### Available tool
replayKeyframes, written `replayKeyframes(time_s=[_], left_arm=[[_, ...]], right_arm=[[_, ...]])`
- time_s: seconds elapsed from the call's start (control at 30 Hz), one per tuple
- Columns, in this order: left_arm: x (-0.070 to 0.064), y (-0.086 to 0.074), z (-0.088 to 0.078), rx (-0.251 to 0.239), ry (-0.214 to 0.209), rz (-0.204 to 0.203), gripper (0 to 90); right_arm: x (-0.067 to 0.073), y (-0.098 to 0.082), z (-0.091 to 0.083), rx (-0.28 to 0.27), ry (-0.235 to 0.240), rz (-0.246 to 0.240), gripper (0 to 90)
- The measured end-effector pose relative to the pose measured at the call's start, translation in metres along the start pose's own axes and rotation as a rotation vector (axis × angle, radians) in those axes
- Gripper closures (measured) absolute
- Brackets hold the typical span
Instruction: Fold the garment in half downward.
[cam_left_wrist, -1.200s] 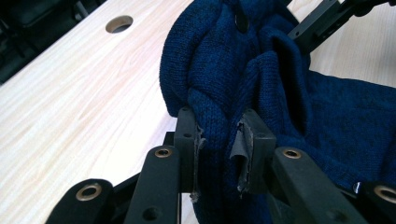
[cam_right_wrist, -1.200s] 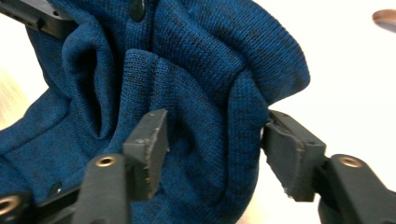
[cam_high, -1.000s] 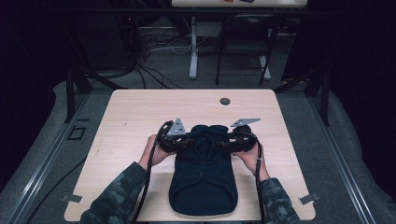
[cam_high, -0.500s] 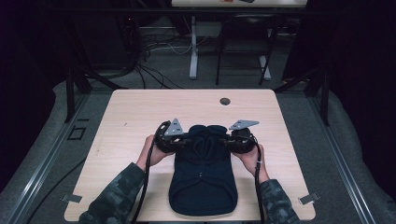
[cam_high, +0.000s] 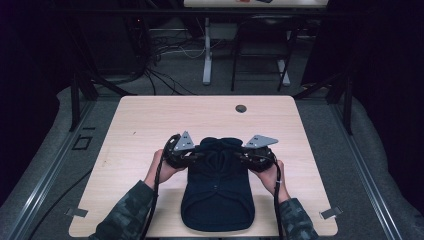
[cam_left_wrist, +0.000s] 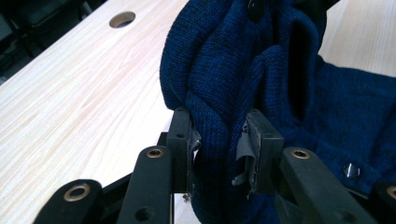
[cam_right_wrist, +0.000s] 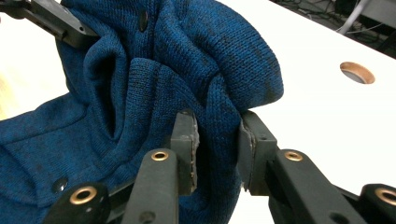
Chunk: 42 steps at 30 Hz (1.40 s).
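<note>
A dark blue knit garment (cam_high: 217, 200) with dark buttons lies on the pale wooden table (cam_high: 145, 125), its far end bunched up. My left gripper (cam_high: 199, 156) is at its far left corner. In the left gripper view the left gripper (cam_left_wrist: 218, 140) pinches a thick fold of the knit (cam_left_wrist: 243, 60); its jaws have just been easing open slightly, with the pads still on the fabric. My right gripper (cam_high: 239, 156) holds the far right corner. Its jaws (cam_right_wrist: 217, 140) have just been closing on a fold of the knit (cam_right_wrist: 163, 60).
A round cable hole (cam_high: 241, 108) sits near the table's far edge. Bare tabletop lies to both sides and beyond the garment. Past the table stand a dark floor with cables (cam_high: 165, 50) and another desk's legs (cam_high: 207, 55).
The right gripper has shifted a little inward onto the garment's far right corner. The left hand has hardly moved. The garment's far end stays bunched between the two grippers.
</note>
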<state>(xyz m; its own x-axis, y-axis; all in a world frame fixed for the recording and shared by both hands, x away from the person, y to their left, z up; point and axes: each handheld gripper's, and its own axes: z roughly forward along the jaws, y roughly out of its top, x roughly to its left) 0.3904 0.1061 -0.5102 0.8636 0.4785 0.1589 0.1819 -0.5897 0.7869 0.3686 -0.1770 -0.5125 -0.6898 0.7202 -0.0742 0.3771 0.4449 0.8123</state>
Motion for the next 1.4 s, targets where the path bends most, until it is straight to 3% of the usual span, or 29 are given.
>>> replayKeyframes(time_s=[0.3,0.4,0.53,0.57,0.6,0.73,0.83,0.87,0.93,1.13,1.23,1.33,1.4], left_arm=[[-0.009,-0.002,-0.003,-0.042,0.043,0.033,70.0],[-0.010,-0.002,-0.003,-0.059,0.049,0.037,71.1],[-0.013,-0.002,-0.003,-0.069,0.056,0.056,71.4],[-0.013,-0.002,-0.003,-0.071,0.049,0.059,71.4],[-0.013,-0.002,-0.004,-0.072,0.048,0.065,71.3],[-0.014,-0.002,-0.007,-0.082,0.048,0.088,71.3],[-0.013,-0.003,-0.009,-0.074,0.041,0.083,71.0],[-0.012,-0.004,-0.009,-0.070,0.032,0.076,70.4],[-0.011,-0.004,-0.009,-0.067,0.028,0.059,69.1],[-0.010,-0.006,-0.007,-0.023,-0.009,0.009,59.8],[-0.010,-0.008,-0.004,-0.003,-0.030,0.003,57.9],[-0.012,-0.008,-0.004,-0.003,-0.019,0.008,59.5],[-0.013,-0.008,-0.006,-0.016,0.007,0.029,66.3]], right_arm=[[-0.002,-0.002,-0.004,0.033,0.028,0.019,62.7],[-0.004,-0.003,-0.005,0.043,0.036,0.050,55.3],[-0.006,-0.004,0.001,0.065,0.029,0.103,38.1],[-0.006,-0.004,0.001,0.065,0.029,0.103,38.1],[-0.009,-0.005,0.006,0.070,0.038,0.133,35.3],[-0.011,-0.007,0.009,0.059,0.069,0.168,37.3],[-0.011,-0.007,0.007,0.044,0.086,0.163,54.8],[-0.010,-0.007,0.005,0.020,0.060,0.139,62.6],[-0.006,-0.007,0.003,0.007,0.049,0.119,67.5],[0.001,-0.008,0.003,-0.006,0.012,0.054,73.8],[0.003,-0.009,0.001,-0.020,0.002,0.033,74.5],[0.003,-0.008,0.000,-0.030,-0.005,0.019,74.5],[0.004,-0.008,-0.002,-0.038,-0.024,0.005,74.5]])
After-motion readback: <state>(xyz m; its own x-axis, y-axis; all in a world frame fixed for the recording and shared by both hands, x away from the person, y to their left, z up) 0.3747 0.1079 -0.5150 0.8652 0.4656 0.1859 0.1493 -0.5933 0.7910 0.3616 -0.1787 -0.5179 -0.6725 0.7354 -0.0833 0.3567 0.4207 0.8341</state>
